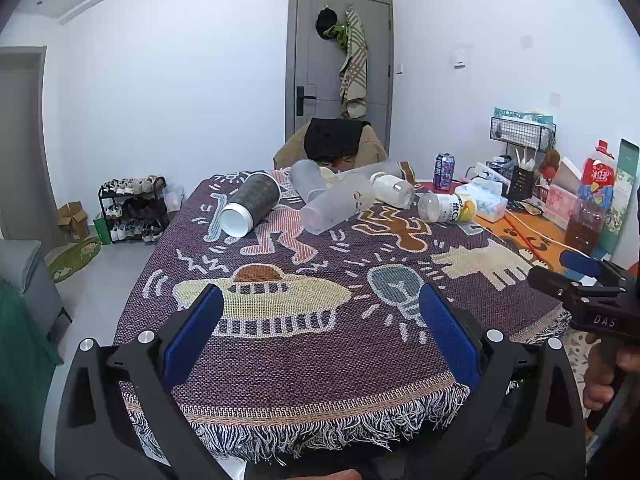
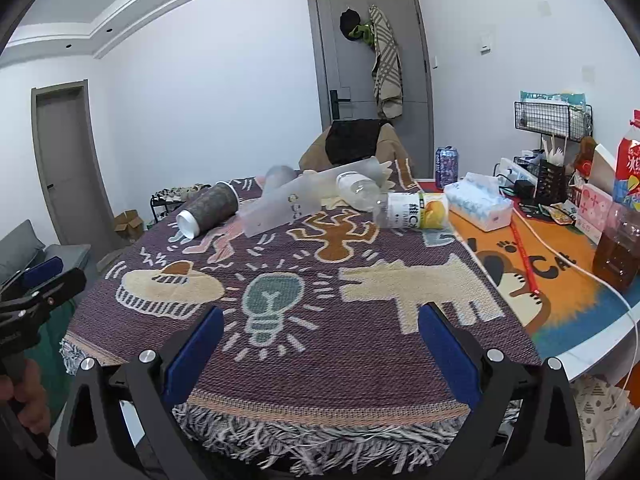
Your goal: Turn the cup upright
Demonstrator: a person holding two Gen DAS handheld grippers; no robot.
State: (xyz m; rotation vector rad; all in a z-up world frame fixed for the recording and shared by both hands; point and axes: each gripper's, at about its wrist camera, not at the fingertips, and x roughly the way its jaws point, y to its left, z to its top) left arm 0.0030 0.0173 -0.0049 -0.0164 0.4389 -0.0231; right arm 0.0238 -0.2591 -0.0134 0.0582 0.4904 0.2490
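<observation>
Several cups and bottles lie on their sides at the far end of the patterned cloth [image 1: 280, 344]. A dark paper cup [image 1: 250, 203] with a white base lies at the left; it also shows in the right wrist view [image 2: 210, 209]. A frosted cup [image 1: 336, 204] lies beside it, also in the right wrist view [image 2: 286, 208]. A yellow-labelled bottle [image 1: 450, 206] lies at the right. My left gripper [image 1: 320, 316] is open and empty over the near edge. My right gripper [image 2: 320, 328] is open and empty, also near the front edge.
Right of the cloth, an orange mat [image 2: 560, 280] holds a tissue box [image 2: 480, 204], a soda can [image 2: 446, 166], a wire rack [image 2: 552, 114], a drink bottle [image 2: 618, 236] and a white cable. A chair [image 1: 332, 144] stands behind the table.
</observation>
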